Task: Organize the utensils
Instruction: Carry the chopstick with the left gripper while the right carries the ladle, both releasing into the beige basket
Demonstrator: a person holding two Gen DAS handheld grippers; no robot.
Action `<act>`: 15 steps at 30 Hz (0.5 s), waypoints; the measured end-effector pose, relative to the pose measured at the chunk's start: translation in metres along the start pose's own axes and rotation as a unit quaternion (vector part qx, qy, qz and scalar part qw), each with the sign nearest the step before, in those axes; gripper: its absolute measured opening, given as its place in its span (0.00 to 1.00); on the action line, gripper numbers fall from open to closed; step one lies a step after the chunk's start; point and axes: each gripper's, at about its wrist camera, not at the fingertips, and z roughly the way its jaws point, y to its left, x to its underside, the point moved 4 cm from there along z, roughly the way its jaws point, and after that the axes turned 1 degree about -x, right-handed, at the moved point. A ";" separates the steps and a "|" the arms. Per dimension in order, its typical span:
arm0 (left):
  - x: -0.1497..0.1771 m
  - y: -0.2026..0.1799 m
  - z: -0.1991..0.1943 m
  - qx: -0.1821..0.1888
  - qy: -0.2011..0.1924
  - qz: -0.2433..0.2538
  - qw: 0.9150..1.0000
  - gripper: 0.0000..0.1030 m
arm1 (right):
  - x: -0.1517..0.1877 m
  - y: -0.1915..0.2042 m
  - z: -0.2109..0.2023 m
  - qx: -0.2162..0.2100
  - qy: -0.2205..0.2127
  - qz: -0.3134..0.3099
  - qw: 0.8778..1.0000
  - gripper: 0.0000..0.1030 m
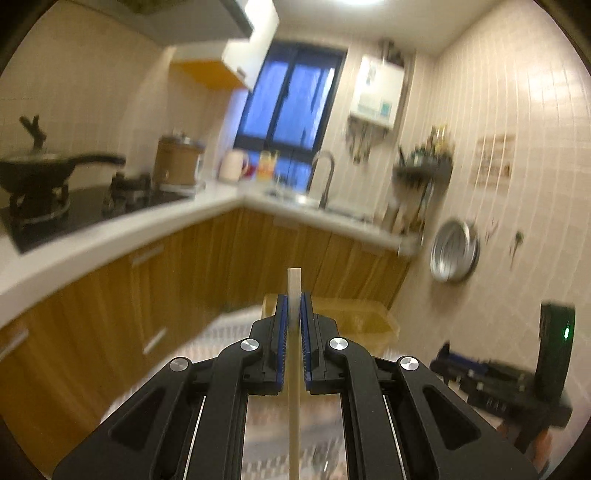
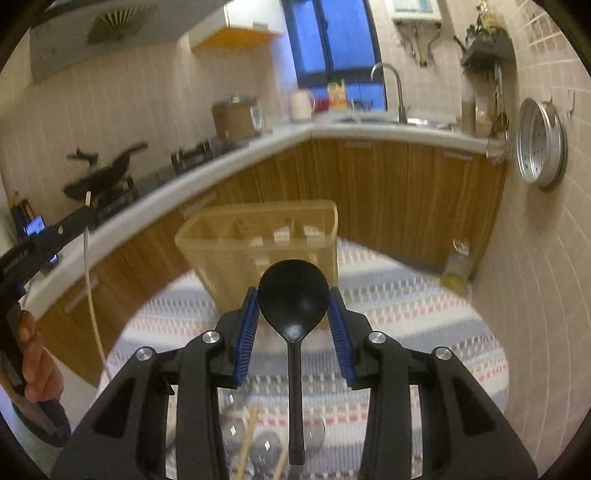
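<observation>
While left gripper (image 1: 294,314) pinches chopstick (image 1: 294,387), right gripper (image 2: 293,314) clasps black spoon (image 2: 293,291) above table edge (image 2: 406,266), organizer (image 2: 258,236) ahead.

warm ceiling light (image 1: 360,2), glare on tiles, motion-blurred background, fisheye-bent, vignetted edges.

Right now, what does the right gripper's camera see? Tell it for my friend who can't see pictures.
The right gripper holds a black spoon by its bowl, above a striped tablecloth. Ahead stands a yellowish utensil basket; at far left the left gripper grips a pale chopstick.
</observation>
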 end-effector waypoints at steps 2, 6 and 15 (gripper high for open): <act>-0.017 -0.003 0.006 0.007 -0.023 -0.001 1.000 0.05 | -0.017 0.001 0.000 0.009 -0.024 -0.003 1.000 0.34; -0.046 -0.007 0.022 0.017 -0.060 -0.006 0.998 0.05 | -0.054 0.005 0.004 0.030 -0.081 -0.010 0.996 0.34; -0.074 0.008 0.079 0.020 -0.115 -0.031 0.993 0.05 | -0.118 -0.004 0.044 0.037 -0.155 0.012 0.987 0.34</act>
